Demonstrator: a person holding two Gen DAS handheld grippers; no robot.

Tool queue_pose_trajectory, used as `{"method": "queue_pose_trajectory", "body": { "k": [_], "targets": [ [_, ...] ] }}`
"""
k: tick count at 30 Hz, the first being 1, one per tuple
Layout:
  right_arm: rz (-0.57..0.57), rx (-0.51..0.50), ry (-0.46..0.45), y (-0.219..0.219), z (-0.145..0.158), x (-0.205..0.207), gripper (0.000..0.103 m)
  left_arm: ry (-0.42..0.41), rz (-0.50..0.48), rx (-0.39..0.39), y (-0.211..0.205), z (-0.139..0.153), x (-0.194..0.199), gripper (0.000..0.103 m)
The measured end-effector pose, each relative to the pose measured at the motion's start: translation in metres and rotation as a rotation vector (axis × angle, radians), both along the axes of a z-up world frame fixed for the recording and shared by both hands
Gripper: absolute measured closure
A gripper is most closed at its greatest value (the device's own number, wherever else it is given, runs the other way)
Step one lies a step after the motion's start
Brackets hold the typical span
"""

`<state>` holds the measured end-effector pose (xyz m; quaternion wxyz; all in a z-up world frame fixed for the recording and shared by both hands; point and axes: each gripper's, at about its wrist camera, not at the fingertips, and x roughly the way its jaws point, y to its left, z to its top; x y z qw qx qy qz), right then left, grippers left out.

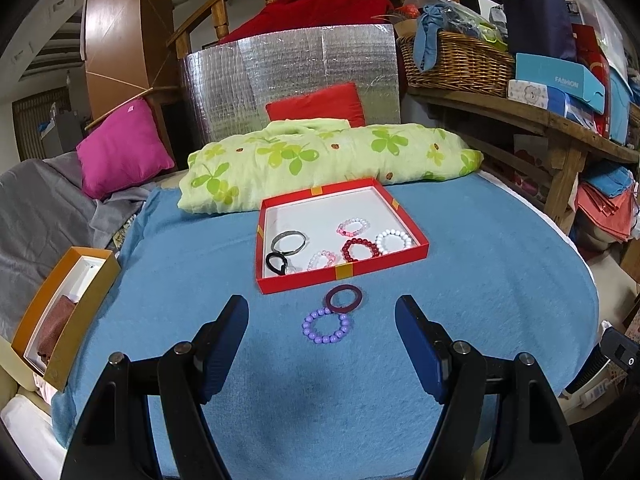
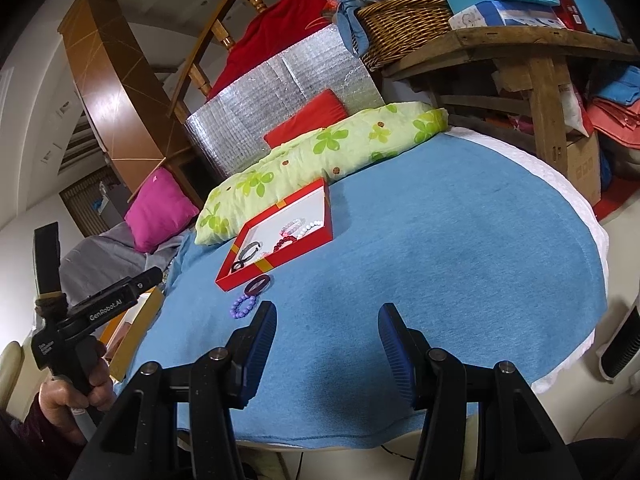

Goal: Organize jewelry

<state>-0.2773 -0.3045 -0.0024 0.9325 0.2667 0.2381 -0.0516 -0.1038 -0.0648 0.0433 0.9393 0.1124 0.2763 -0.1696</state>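
A red tray (image 1: 304, 280) with a white floor sits on the blue cloth and holds several bracelets and rings, among them a dark red bead bracelet (image 1: 360, 249) and a white bead bracelet (image 1: 394, 239). In front of it lie a dark purple ring (image 1: 343, 298) and a lilac bead bracelet (image 1: 326, 326), touching each other. My left gripper (image 1: 322, 312) is open and empty, its fingers either side of these two, just short of them. My right gripper (image 2: 327, 318) is open and empty over bare cloth, right of the lilac bracelet (image 2: 242, 305) and the tray (image 2: 280, 258).
An orange box (image 1: 64, 312) lies at the cloth's left edge. A green flowered bundle (image 1: 320, 156) lies behind the tray, with red and pink cushions and a silver foil board beyond. A wooden shelf (image 1: 520, 116) with a basket and boxes stands at right.
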Motion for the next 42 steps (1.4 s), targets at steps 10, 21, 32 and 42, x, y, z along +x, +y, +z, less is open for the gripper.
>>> {"method": "queue_pose_trajectory", "body": {
  "k": [10, 21, 32, 42],
  "targets": [
    [0.001, 0.0, -0.006, 0.001, 0.001, -0.001, 0.046, -0.007, 0.008, -0.01, 0.001, 0.0, 0.003, 0.026],
    [-0.051, 0.096, 0.035, -0.06, 0.009, 0.016, 0.046, 0.014, 0.046, -0.01, 0.055, -0.017, 0.036, 0.026],
    [0.156, 0.162, 0.177, -0.052, -0.021, 0.147, 0.053, 0.149, 0.041, -0.001, 0.087, -0.061, 0.108, 0.026],
    [0.41, 0.138, 0.247, 0.039, -0.052, 0.257, 0.062, 0.222, -0.003, 0.03, 0.051, -0.084, 0.127, 0.026]
  ]
}}
